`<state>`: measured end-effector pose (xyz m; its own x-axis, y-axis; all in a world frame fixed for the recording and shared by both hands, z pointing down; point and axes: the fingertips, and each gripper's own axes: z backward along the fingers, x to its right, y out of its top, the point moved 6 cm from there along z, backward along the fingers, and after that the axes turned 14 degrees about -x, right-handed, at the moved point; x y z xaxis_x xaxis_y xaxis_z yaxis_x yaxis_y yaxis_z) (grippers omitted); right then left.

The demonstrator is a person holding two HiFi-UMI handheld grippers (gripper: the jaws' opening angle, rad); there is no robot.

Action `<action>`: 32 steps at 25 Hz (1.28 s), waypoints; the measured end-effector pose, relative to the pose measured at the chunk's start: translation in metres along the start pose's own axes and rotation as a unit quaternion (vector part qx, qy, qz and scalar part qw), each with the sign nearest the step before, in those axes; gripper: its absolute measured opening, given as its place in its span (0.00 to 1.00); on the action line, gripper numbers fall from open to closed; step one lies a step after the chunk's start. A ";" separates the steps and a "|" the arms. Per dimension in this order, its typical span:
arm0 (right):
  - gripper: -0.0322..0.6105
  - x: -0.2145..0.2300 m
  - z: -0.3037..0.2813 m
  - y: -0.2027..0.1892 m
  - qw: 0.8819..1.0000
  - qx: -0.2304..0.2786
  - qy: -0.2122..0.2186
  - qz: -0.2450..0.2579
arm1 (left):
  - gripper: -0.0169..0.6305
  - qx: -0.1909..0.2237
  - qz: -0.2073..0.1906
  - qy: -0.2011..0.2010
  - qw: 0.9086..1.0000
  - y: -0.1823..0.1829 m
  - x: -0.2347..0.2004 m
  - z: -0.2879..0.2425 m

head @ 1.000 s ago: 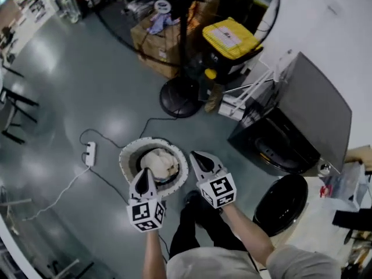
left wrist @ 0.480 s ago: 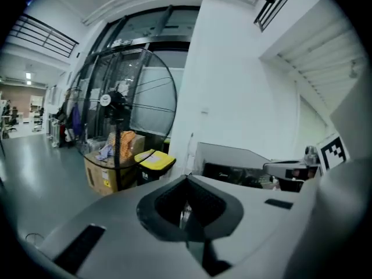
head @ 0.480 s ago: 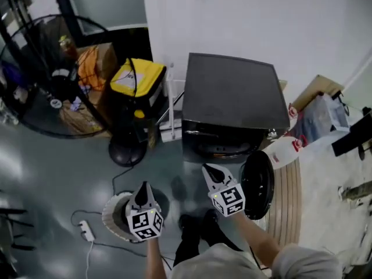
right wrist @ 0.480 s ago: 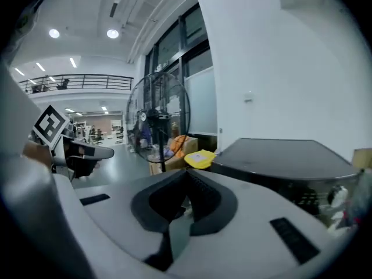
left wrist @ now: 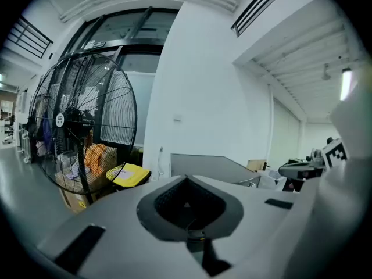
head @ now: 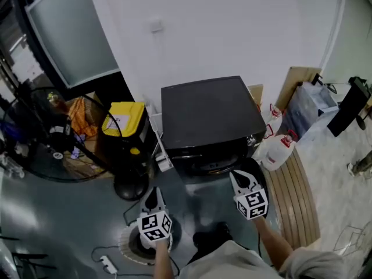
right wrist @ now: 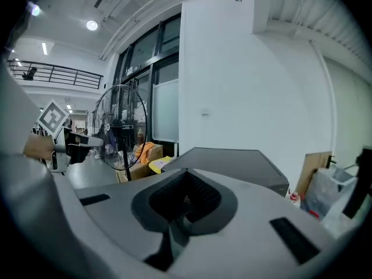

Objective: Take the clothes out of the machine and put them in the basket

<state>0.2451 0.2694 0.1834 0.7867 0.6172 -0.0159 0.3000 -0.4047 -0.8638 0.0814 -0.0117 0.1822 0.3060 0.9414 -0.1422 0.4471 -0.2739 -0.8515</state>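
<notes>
The black washing machine [head: 209,118] stands against the white wall, its round opening [head: 206,163] facing me and its door [head: 260,176] swung out to the right. My right gripper [head: 237,178] is shut and empty, its tip just before the opening's right side. My left gripper [head: 152,197] is also shut and empty, lower left of the machine. The white-rimmed basket [head: 125,247] sits on the floor under the left gripper, which hides what it holds. In the left gripper view the left gripper [left wrist: 186,182] faces the machine's lid [left wrist: 209,165]. In the right gripper view the right gripper [right wrist: 186,174] does the same [right wrist: 232,158].
A big floor fan [head: 52,135] and a yellow-lidded box [head: 123,120] stand left of the machine. White jugs [head: 279,150] and a slatted wooden board [head: 296,196] are at its right. A power strip [head: 107,264] and cable lie on the floor by the basket.
The view has swung from the basket round to the machine. Both grippers have risen and moved away from over the basket to the machine's front, staying shut.
</notes>
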 end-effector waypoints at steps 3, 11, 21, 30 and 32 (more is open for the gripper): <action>0.09 0.005 0.018 0.010 1.000 0.009 -0.011 -0.001 | 0.05 0.003 -0.008 -0.005 1.000 0.006 0.007 0.010; 0.08 0.003 0.036 0.037 0.999 0.037 -0.016 0.008 | 0.05 0.016 -0.022 -0.005 1.000 0.018 0.010 0.024; 0.08 -0.001 0.040 0.057 0.998 0.057 -0.002 0.029 | 0.05 0.037 -0.020 0.002 0.999 0.029 0.018 0.032; 0.08 0.013 0.039 0.056 0.998 0.057 -0.001 0.025 | 0.05 0.035 -0.031 -0.001 0.999 0.036 0.035 0.025; 0.08 0.015 0.038 0.057 0.998 0.055 -0.002 0.025 | 0.05 0.034 -0.033 -0.003 0.999 0.038 0.037 0.023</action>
<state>0.2534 0.2810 0.1148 0.7973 0.6005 -0.0611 0.1996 -0.3578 -0.9122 0.0902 0.0172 0.1327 0.2718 0.9584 -0.0877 0.4080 -0.1973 -0.8914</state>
